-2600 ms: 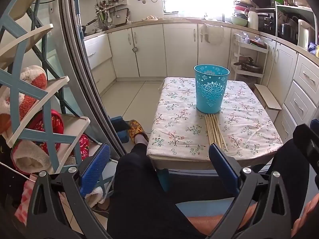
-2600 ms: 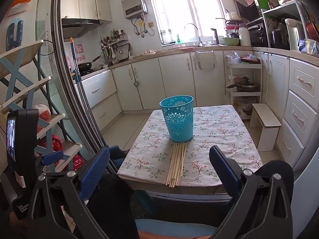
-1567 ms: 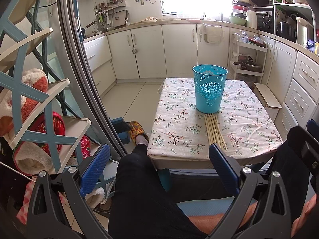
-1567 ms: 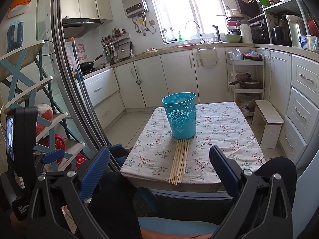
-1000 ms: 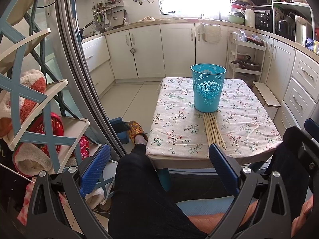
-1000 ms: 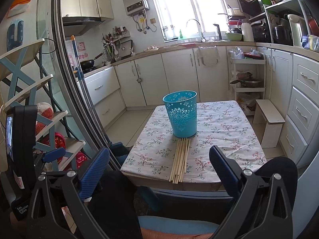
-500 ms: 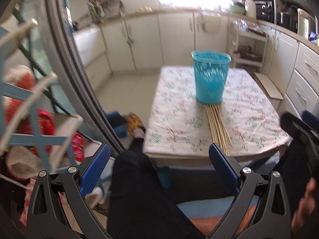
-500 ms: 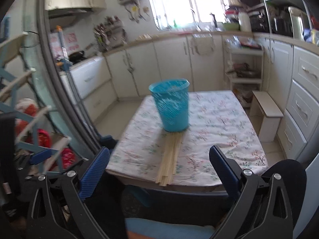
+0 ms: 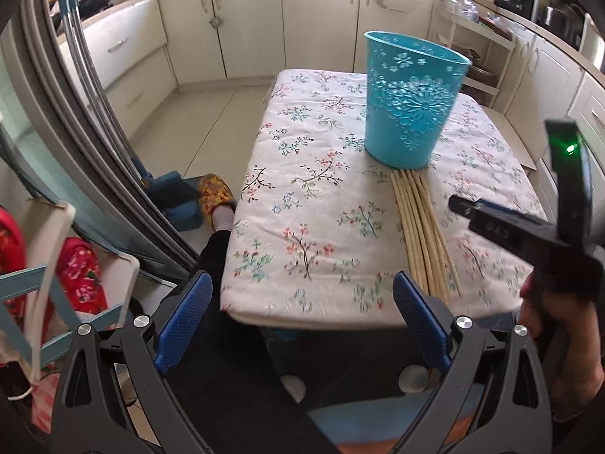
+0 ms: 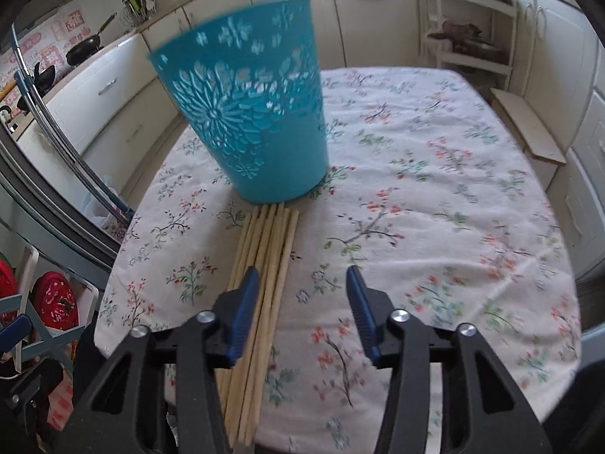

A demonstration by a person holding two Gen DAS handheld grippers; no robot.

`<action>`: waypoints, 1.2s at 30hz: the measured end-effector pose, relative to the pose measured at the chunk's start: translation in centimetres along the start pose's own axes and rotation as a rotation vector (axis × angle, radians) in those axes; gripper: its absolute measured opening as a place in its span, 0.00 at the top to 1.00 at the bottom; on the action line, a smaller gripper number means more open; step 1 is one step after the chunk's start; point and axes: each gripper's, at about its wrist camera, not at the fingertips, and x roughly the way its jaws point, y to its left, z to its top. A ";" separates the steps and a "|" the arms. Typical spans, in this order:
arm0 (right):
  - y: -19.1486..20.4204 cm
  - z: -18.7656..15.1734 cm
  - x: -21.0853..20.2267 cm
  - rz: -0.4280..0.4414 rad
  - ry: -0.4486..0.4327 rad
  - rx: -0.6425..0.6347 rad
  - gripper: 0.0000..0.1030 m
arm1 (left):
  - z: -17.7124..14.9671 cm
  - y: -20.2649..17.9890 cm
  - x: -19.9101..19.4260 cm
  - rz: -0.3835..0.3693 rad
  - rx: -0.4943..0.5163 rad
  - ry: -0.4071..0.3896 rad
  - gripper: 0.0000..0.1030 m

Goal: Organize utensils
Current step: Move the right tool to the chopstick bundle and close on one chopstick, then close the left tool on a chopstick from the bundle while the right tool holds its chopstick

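A bundle of several wooden chopsticks (image 9: 421, 227) lies on the floral tablecloth (image 9: 302, 204), pointing at a teal perforated bin (image 9: 410, 98) that stands upright behind it. My left gripper (image 9: 302, 310) is open and empty, held off the table's near edge. My right gripper (image 10: 302, 295) is open and empty, low over the table; its left finger is over the chopsticks (image 10: 264, 265) and the bin (image 10: 257, 109) is just beyond. The right gripper's body (image 9: 529, 227) shows at the right of the left wrist view.
White kitchen cabinets (image 9: 264, 19) line the back and right. A sliding door frame (image 9: 75, 132) and a shoe rack with red slippers (image 9: 75, 265) stand at the left. A low wooden stool (image 10: 525, 125) is right of the table. My dark-clothed legs (image 9: 234, 359) are below.
Both grippers have moved forward and tilted down toward the table. The right gripper has come over the chopsticks and its jaws have narrowed. The bin and chopsticks have not moved.
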 end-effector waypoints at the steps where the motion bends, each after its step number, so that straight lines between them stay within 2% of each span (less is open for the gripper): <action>1: 0.2 0.1 0.5 0.000 0.012 -0.004 0.67 | 0.3 0.0 0.7 0.014 0.005 0.013 0.10; 6: 0.5 0.8 2.2 0.030 0.032 0.002 0.75 | 1.3 0.1 3.3 0.025 -0.004 0.051 0.10; 13: 0.4 1.4 3.1 0.044 0.037 -0.041 0.76 | 2.7 0.1 5.4 0.025 -0.028 0.069 0.09; 14: 0.2 1.4 3.1 0.045 0.038 -0.040 0.79 | 2.8 0.0 5.5 0.024 -0.027 0.069 0.09; 15: -0.1 1.6 3.2 0.045 0.039 -0.037 0.87 | 3.0 -0.2 5.7 0.024 -0.024 0.067 0.09; 18: -0.8 1.7 2.7 0.050 0.036 -0.028 0.94 | 3.5 -1.0 6.3 0.026 -0.006 0.061 0.09; 21: -2.2 1.4 1.8 0.077 0.044 0.013 0.94 | 4.0 -2.1 7.3 0.017 0.009 0.067 0.09; 28: -6.8 -0.2 0.5 0.029 0.039 0.096 0.95 | 6.0 -4.9 10.7 -0.018 0.025 0.097 0.09; 36: -6.5 0.3 0.7 0.034 0.034 0.089 0.94 | 7.7 -6.3 13.6 0.016 0.042 0.111 0.09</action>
